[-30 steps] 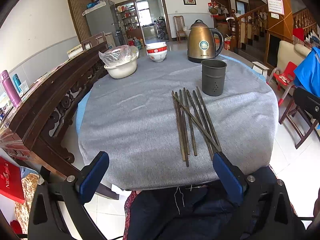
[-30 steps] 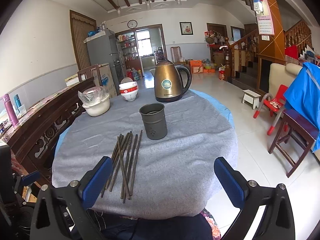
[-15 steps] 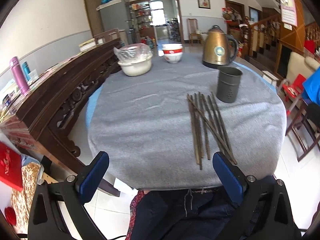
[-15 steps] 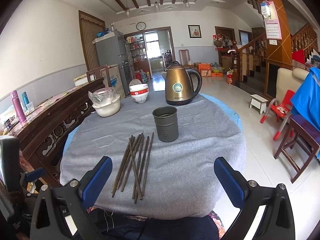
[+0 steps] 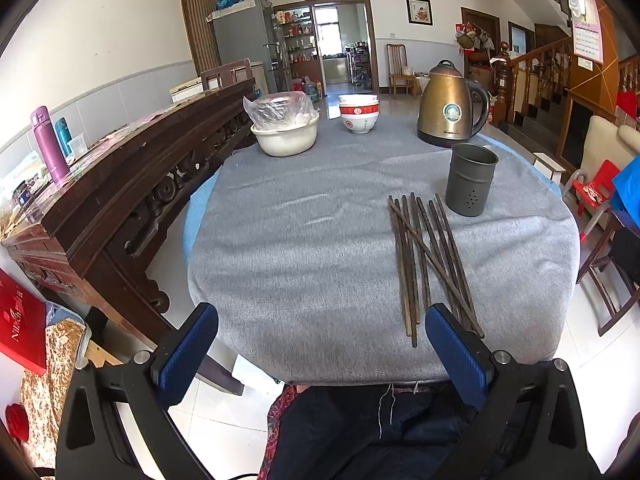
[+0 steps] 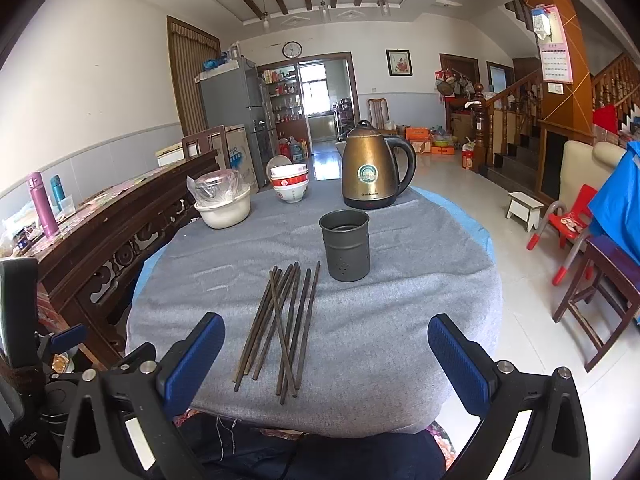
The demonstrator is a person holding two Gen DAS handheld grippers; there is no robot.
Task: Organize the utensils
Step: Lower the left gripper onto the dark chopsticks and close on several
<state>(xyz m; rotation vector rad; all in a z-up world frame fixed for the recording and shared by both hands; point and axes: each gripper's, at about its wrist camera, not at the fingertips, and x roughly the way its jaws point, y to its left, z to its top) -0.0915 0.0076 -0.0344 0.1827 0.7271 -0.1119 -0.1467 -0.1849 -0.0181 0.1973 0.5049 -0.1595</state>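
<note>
1. Left wrist view: my left gripper hangs at the near edge of the round table, its blue-padded fingers spread wide with nothing between them.
2. Its right pad sits low in the frame just in front of the near ends of the chopsticks, without touching them as far as I can tell.
3. Those chopsticks are dark and lie in a loose bundle on the grey tablecloth, mostly side by side, with one laid slantwise across the others.
4. Just beyond their far ends stands the grey metal chopstick holder, upright, with small holes low in its wall; I cannot see anything inside it.
5. Farther back stand a bronze electric kettle, stacked red-and-white bowls and a cream bowl with a plastic bag over its contents.
6. Right wrist view: my right gripper is also opened wide and holds nothing, hovering over the near edge of the table.
7. From here the chopsticks lie between my two pads but farther out, closer to the left pad, and the chopstick holder stands just past their tips, with the electric kettle behind it.
8. A carved dark wooden sideboard runs along the table's left side.
</note>
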